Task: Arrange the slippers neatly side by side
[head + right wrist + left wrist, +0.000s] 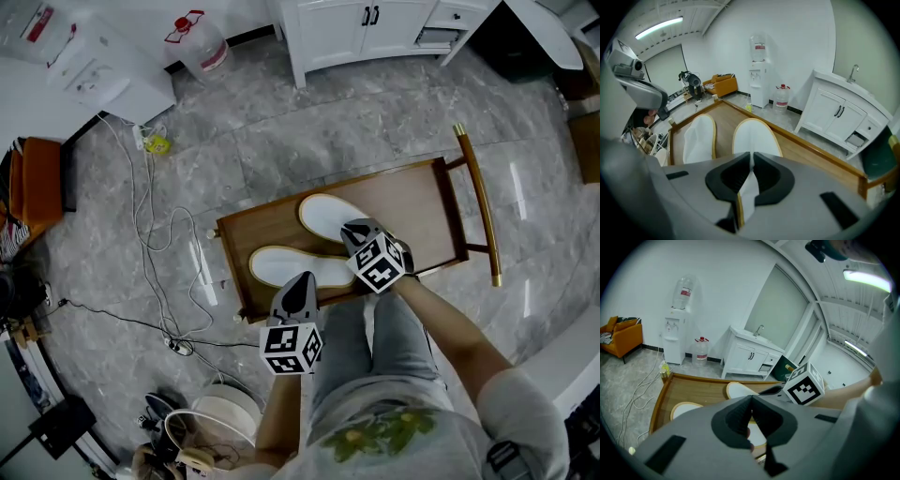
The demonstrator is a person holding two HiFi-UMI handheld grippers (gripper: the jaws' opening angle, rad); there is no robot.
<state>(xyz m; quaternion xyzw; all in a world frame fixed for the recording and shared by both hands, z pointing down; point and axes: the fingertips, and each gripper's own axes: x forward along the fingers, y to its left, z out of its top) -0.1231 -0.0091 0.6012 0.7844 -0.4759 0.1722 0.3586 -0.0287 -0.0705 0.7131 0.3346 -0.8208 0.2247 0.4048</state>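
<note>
Looking down in the head view, two flat white slippers lie on the brown wooden bench (412, 202), the far slipper (326, 216) and the near slipper (281, 266) close together but not quite even, so I think the lining up is only partly done. In the left gripper view, the left gripper (751, 401) is closed on nothing. In the right gripper view, the right gripper (751, 164) pinches the far slipper's soft cloth edge with its thin tan rim.
</note>
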